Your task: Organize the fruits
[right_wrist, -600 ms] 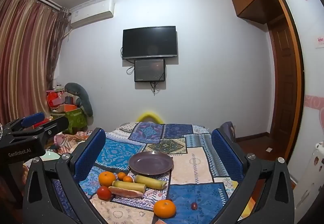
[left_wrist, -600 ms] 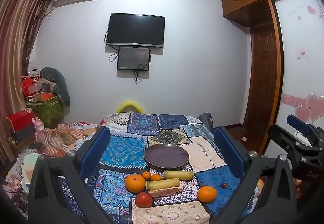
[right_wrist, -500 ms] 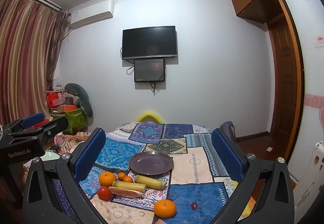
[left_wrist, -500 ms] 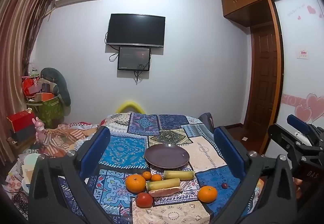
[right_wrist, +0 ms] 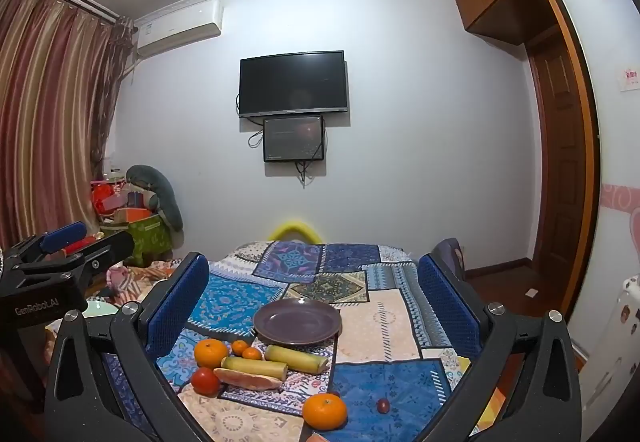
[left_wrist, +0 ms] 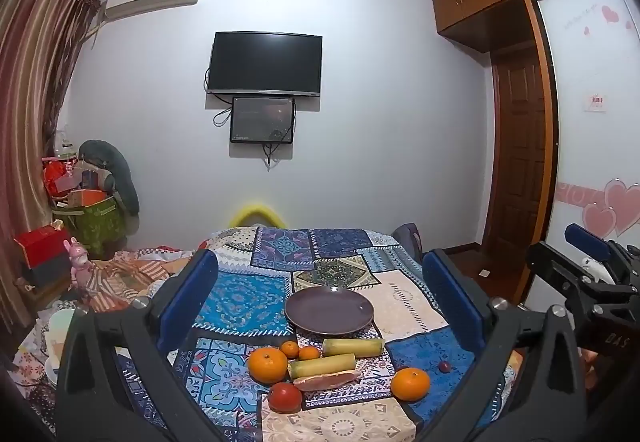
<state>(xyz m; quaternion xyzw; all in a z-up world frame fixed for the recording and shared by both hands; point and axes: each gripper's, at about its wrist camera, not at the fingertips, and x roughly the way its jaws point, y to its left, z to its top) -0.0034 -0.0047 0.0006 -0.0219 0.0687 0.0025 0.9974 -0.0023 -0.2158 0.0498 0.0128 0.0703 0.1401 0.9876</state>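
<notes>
Two fisheye views look across a table under a patchwork cloth (left_wrist: 248, 298), its near corners hidden behind the black gripper frames. In the right wrist view, an orange sliver (right_wrist: 320, 437) at the bottom edge, 6 o'clock, is cut off and cannot be identified. A tiny dark red fruit (right_wrist: 383, 405) at 5 o'clock of the plate is too small to name. The left gripper (left_wrist: 320, 302) and the right gripper (right_wrist: 312, 294) both hover above the near table edge with blue pads spread wide, gripping nothing. The purple plate (left_wrist: 329, 310) sits mid-table with nothing on it. All the fruit lies on the cloth at 6 o'clock of the plate: a large orange (left_wrist: 268, 365), two small tangerines (left_wrist: 299, 350) just beside it, two pale yellow-green stalk pieces (left_wrist: 322, 366), a pink-fleshed fruit wedge (left_wrist: 326, 381), a red tomato-like fruit (left_wrist: 285, 397), and a second orange (left_wrist: 410, 384) apart at 4 o'clock.
</notes>
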